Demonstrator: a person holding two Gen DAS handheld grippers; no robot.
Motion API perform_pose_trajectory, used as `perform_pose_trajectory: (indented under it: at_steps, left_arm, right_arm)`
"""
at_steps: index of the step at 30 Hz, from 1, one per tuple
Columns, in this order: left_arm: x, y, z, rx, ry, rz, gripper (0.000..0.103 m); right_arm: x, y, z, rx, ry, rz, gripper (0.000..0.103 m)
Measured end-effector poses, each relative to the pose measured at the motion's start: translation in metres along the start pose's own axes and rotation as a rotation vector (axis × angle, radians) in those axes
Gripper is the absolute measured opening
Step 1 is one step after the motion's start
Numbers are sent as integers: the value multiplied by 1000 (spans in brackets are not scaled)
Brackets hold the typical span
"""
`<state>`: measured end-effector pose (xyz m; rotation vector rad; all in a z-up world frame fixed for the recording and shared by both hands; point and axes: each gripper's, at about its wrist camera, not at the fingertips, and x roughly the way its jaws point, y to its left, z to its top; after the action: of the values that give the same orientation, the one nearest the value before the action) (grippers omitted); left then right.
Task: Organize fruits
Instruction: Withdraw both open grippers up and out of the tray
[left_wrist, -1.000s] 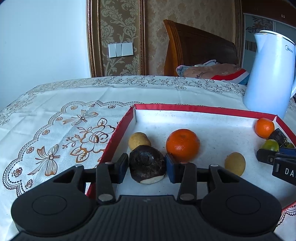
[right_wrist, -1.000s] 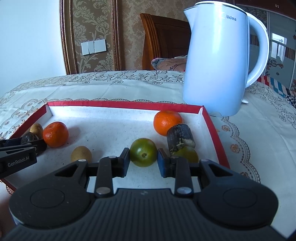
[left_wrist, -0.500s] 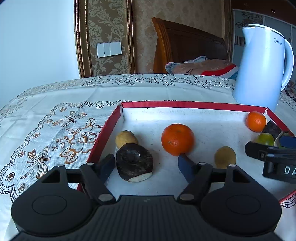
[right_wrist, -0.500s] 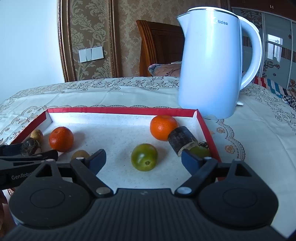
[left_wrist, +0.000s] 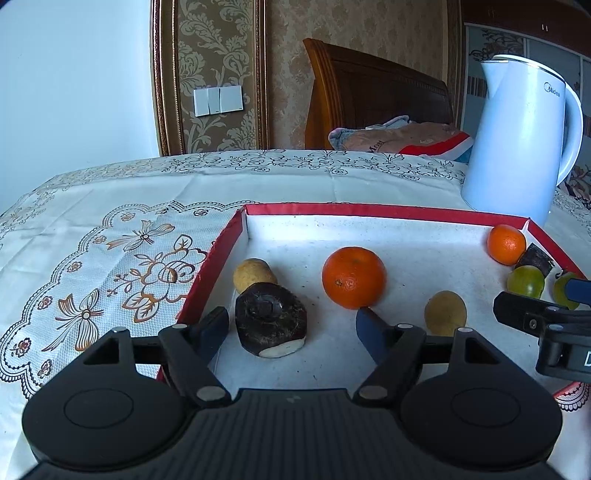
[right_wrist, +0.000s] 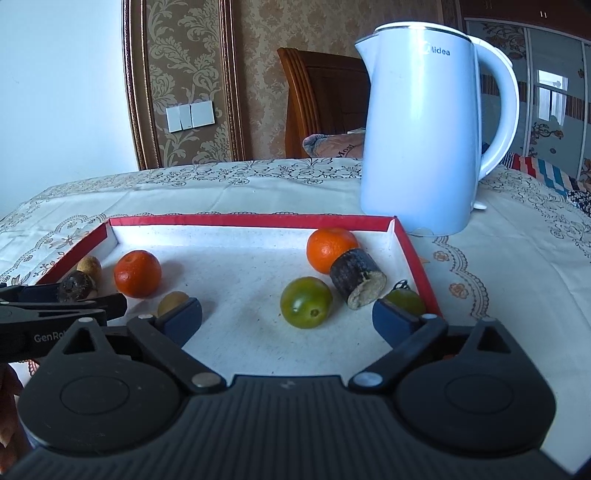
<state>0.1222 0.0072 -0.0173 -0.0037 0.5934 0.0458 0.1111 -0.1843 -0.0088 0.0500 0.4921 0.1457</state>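
A red-rimmed white tray (left_wrist: 369, 210) holds the fruit. My left gripper (left_wrist: 291, 323) stands open around a dark brown round fruit (left_wrist: 269, 317) that rests on the tray floor; the pads are clear of it. An orange (left_wrist: 354, 277) and two small yellow fruits (left_wrist: 255, 273) lie close by. In the right wrist view my right gripper (right_wrist: 286, 312) is opening, with a green fruit (right_wrist: 306, 302) lying free between its fingers. Behind it are a smaller orange (right_wrist: 330, 249), a dark cut stub (right_wrist: 356, 282) and a second green fruit (right_wrist: 406, 301).
A tall white kettle (right_wrist: 424, 129) stands on the embroidered tablecloth (left_wrist: 110, 258) just past the tray's far right corner. A wooden chair (left_wrist: 369, 96) with a folded cloth is behind the table. The tray's red wall (right_wrist: 417, 266) runs close to my right finger.
Both grippers have let go: the left came off the dark brown fruit, the right off the green fruit. Both fruits stay on the tray, and the right jaws keep widening.
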Motion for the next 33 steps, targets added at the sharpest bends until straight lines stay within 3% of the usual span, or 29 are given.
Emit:
perform_pose_trajectory:
  at_steps: [15,21,27,33]
  left_arm:
    - [-22,7,-9,5,-24,-12,77]
    - [-43,11,-15,0,-76,5,77]
    - [-62,19,-22,-38,-81,-34,79]
    - [-69,14,-29,11,-91,-23,80]
  right_arm:
    - [-13,-5,-6,17,-25,-3,103]
    - [-24,-9,-10,36,-42,-2,103]
    - [-40,-10,-19,41,-51,17,103]
    - [-50,-16,-25,71,-43,27,103]
